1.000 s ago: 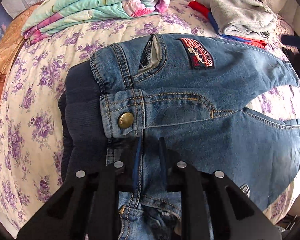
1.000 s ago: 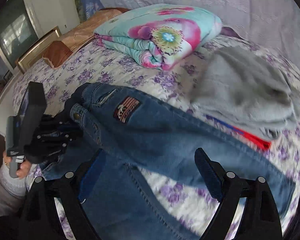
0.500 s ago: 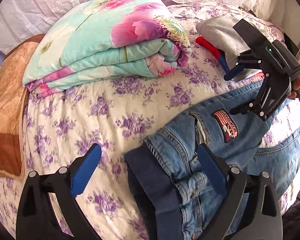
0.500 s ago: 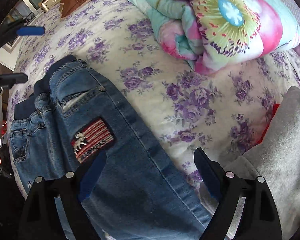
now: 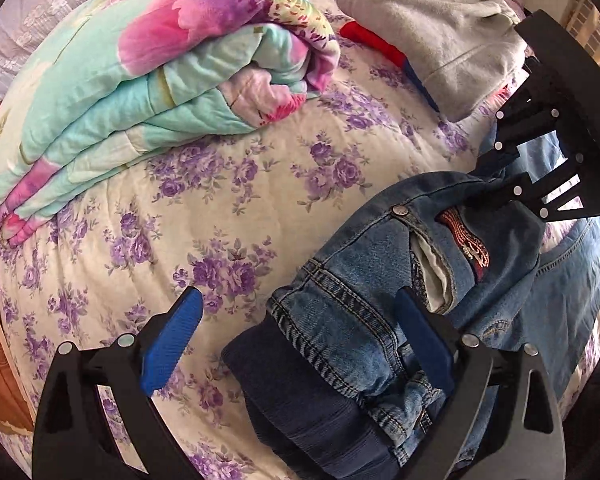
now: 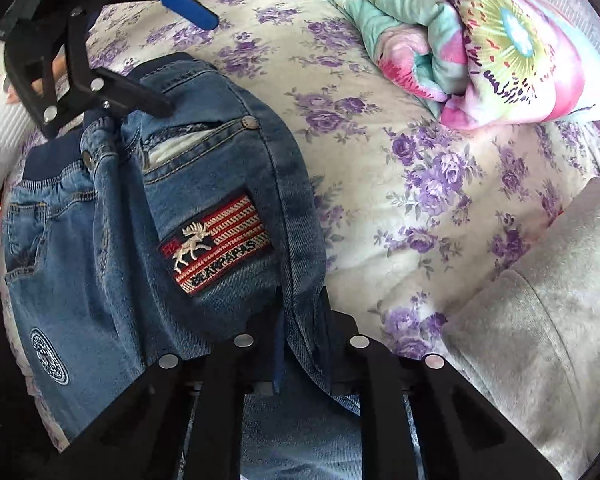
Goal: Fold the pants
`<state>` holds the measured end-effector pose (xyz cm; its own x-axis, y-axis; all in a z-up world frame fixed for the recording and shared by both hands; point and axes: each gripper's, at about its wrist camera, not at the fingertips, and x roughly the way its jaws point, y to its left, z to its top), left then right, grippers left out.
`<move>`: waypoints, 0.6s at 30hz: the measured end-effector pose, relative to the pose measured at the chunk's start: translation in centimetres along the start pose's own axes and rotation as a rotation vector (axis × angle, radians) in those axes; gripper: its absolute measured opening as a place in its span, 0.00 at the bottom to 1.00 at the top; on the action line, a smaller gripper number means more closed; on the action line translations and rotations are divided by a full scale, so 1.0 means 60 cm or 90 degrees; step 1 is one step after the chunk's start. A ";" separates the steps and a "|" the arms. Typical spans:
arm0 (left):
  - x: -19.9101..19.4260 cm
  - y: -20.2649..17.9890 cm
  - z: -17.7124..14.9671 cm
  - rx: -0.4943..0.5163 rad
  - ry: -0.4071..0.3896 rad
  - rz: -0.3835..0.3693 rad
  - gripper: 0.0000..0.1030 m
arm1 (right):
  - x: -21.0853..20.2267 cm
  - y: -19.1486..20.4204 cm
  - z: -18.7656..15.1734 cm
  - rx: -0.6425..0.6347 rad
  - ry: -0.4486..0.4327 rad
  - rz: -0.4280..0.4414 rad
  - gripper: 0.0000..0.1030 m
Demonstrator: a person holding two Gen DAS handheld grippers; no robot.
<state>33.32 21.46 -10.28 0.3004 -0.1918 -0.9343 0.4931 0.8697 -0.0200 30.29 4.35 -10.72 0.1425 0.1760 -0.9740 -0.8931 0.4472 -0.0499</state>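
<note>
Small blue denim pants (image 5: 372, 296) with a dark ribbed waistband and a red striped moose patch (image 6: 216, 242) lie on the flowered bed. My left gripper (image 5: 300, 340) is open above the waistband, one blue pad over the bedspread, the other on the denim; it also shows in the right wrist view (image 6: 172, 40). My right gripper (image 6: 300, 312) is shut on a raised fold of the denim just below the patch; it shows at the right of the left wrist view (image 5: 496, 176).
A folded turquoise and pink quilt (image 5: 140, 72) lies at the back of the bed. A grey garment (image 5: 432, 28) over red and blue clothes (image 5: 372, 42) lies at the far right. Purple-flowered bedspread (image 5: 240, 200) stretches between them.
My left gripper let go of the waistband, opened and drew back. My right gripper moved in over the patch side and closed on the denim, lifting a fold.
</note>
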 end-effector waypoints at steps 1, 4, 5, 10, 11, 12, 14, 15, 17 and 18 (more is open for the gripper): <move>0.001 0.000 0.003 0.009 0.003 -0.010 0.91 | -0.006 0.014 -0.004 0.001 -0.015 -0.015 0.13; 0.016 0.010 0.021 0.020 0.021 -0.056 0.91 | -0.027 0.027 -0.026 0.003 -0.049 -0.043 0.13; 0.023 0.012 0.026 0.023 0.028 -0.083 0.91 | -0.030 0.030 -0.032 0.005 -0.053 -0.048 0.13; 0.096 0.012 0.028 0.045 0.123 -0.225 0.92 | -0.032 0.053 -0.044 -0.003 -0.052 -0.070 0.13; 0.098 0.011 0.031 0.047 0.113 -0.231 0.92 | -0.030 0.057 -0.043 -0.006 -0.050 -0.075 0.13; 0.090 0.013 0.035 0.040 0.090 -0.236 0.92 | -0.022 0.067 -0.030 -0.009 -0.049 -0.078 0.14; 0.075 0.027 0.042 0.007 0.050 -0.273 0.65 | -0.016 0.075 -0.023 -0.013 -0.046 -0.082 0.14; 0.067 0.036 0.042 -0.009 0.034 -0.299 0.65 | -0.003 0.060 0.003 -0.015 -0.042 -0.081 0.14; 0.054 0.045 0.034 -0.022 0.005 -0.318 0.55 | 0.008 0.065 -0.003 -0.017 -0.041 -0.081 0.14; 0.054 0.044 0.030 -0.026 0.005 -0.321 0.51 | 0.011 0.066 -0.003 -0.018 -0.041 -0.081 0.14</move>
<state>37.08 22.27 -12.73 0.0279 -0.5892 -0.8075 0.5427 0.6874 -0.4827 26.79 6.08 -11.59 0.2809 0.1757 -0.9435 -0.8777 0.4447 -0.1784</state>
